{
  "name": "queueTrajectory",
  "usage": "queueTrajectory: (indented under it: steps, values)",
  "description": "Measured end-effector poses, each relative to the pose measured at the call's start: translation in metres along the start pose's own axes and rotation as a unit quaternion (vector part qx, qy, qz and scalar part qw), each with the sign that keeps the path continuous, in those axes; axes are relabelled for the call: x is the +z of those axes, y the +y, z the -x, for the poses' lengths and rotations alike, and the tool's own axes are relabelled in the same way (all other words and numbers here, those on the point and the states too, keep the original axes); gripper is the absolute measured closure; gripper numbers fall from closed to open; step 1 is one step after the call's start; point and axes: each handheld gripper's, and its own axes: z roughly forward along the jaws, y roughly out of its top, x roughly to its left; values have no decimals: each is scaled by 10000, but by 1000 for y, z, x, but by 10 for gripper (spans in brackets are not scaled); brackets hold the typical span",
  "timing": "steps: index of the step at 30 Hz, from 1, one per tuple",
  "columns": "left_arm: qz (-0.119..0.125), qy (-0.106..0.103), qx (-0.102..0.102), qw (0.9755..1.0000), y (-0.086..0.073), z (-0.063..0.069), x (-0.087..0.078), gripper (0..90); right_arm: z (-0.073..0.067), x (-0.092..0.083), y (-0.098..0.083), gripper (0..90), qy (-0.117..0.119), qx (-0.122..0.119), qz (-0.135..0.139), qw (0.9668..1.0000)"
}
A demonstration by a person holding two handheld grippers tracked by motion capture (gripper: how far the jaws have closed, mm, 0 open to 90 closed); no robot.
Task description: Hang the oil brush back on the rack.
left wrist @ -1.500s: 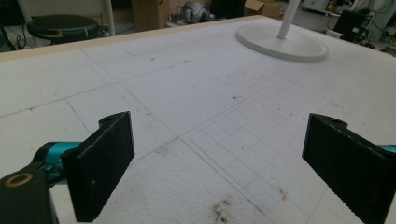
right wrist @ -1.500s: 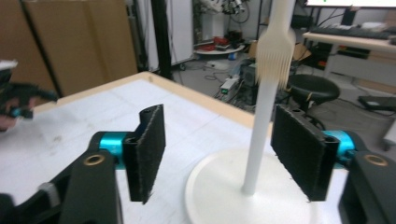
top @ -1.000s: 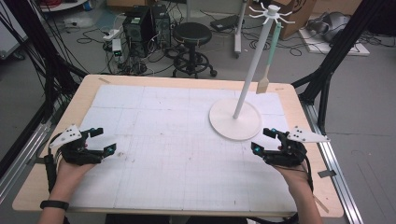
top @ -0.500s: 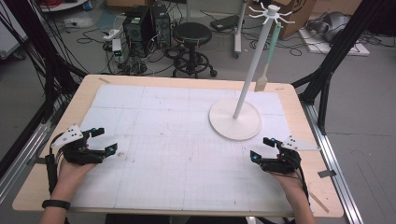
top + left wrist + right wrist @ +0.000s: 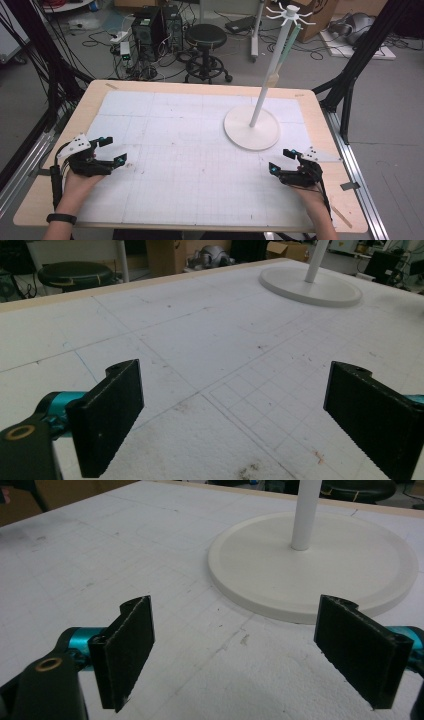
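A white stand with a round base and a tall pole rises at the table's right rear. A pale green-handled utensil hangs from the hooks at its top. My left gripper rests low at the front left, open, with nothing between its jaws. My right gripper sits at the front right, just short of the base, open and empty. The left gripper view has my left gripper over bare mat, the base far off. In the right gripper view, my right gripper faces the base and pole close ahead.
A white gridded mat covers the wooden table. Black frame legs stand by the right side. Behind the table are a black stool and computer boxes with cables on the floor.
My right gripper has drawn back toward the front edge and slightly left, away from the stand's base. The left gripper has hardly moved. Both stay open.
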Motion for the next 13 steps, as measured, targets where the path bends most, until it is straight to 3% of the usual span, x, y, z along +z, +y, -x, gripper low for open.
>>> queueTrajectory:
  steps: [13]
  values:
    - [-4, 23, -5, 10000, 0, 0, 0, 96, 2, 0, 0, 155, 13, 22, -1, 10000]
